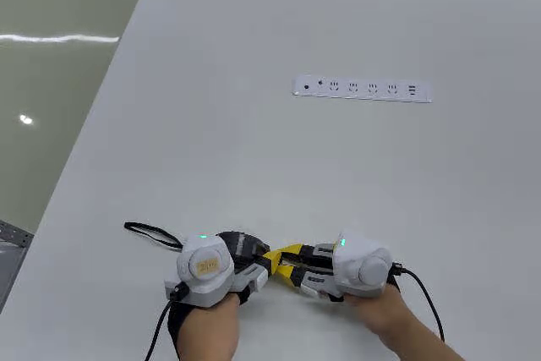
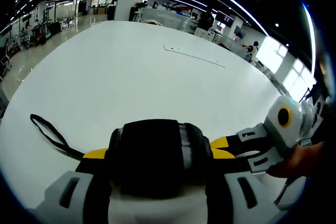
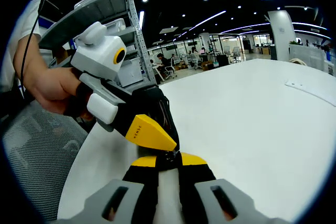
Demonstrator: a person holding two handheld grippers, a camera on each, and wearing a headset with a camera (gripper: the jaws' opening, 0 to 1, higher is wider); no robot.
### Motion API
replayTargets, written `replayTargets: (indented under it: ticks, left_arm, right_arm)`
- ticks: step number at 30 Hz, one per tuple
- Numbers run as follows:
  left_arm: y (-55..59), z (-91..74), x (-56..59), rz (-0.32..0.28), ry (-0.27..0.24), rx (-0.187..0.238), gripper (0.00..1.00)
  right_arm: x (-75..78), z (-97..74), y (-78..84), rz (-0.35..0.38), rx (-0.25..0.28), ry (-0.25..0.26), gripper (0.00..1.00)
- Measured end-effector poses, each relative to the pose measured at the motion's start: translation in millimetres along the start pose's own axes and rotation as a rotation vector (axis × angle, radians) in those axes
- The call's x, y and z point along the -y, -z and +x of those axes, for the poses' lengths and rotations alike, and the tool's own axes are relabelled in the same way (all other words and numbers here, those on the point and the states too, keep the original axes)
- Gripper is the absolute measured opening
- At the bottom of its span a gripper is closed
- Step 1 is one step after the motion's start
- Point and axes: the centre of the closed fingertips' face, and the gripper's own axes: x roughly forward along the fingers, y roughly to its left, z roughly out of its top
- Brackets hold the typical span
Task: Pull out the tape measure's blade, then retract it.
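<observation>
Tape measure point(image 2: 152, 150), well to near side of pwr strip point(image 1: 362, 89): case clamped in L gripper point(image 1: 254, 264), R gripper point(image 3: 168, 160) nipped onto blade tip point(image 3: 169, 153) at case; pull-out looks barely begun, retract not yet done.

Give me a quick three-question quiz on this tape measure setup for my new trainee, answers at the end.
1. True or false: the left gripper is shut on the tape measure, with the case clamped between its jaws.
2. Where does the black strap lie?
A. loose on the table, on the side of the tape measure away from the right gripper
B. draped over the sockets
C. pinched in the right gripper
3. Name the long white thing that lies flat farther up the table, beyond the tape measure.

Key: 1 true; 2 A; 3 the power strip.
</observation>
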Motion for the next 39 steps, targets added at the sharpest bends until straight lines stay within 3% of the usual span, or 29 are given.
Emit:
replayTargets:
  ticks: [4, 7, 11, 20, 29, 39]
  left_arm:
    - [0.7, 0.3, 0.3, 0.016, 0.007, -0.003, 0.73]
    - [0.2, -0.3, -0.3, 0.004, 0.016, 0.002, 0.73]
    - [-0.7, -1.2, 1.3, 0.066, 0.024, 0.009, 0.73]
    - [-3.5, -3.5, 6.5, 0.087, 0.060, 0.031, 0.78]
    - [-3.4, -5.0, 6.8, 0.099, 0.063, 0.030, 0.78]
    - [0.3, -8.1, 7.9, 0.135, 0.082, 0.034, 0.78]
  right_arm:
    - [-2.8, 1.8, 5.4, -0.024, -0.033, -0.005, 0.15]
    - [-1.8, 1.1, 4.2, -0.012, -0.025, 0.002, 0.15]
    - [-2.0, 0.4, 3.9, -0.006, -0.025, 0.005, 0.15]
    - [-1.7, -1.4, 2.3, 0.001, -0.021, 0.014, 0.19]
    - [-2.7, -0.8, 2.4, 0.006, -0.022, 0.011, 0.21]
    - [-2.8, -14.1, 2.3, 0.029, 0.000, 0.032, 0.22]
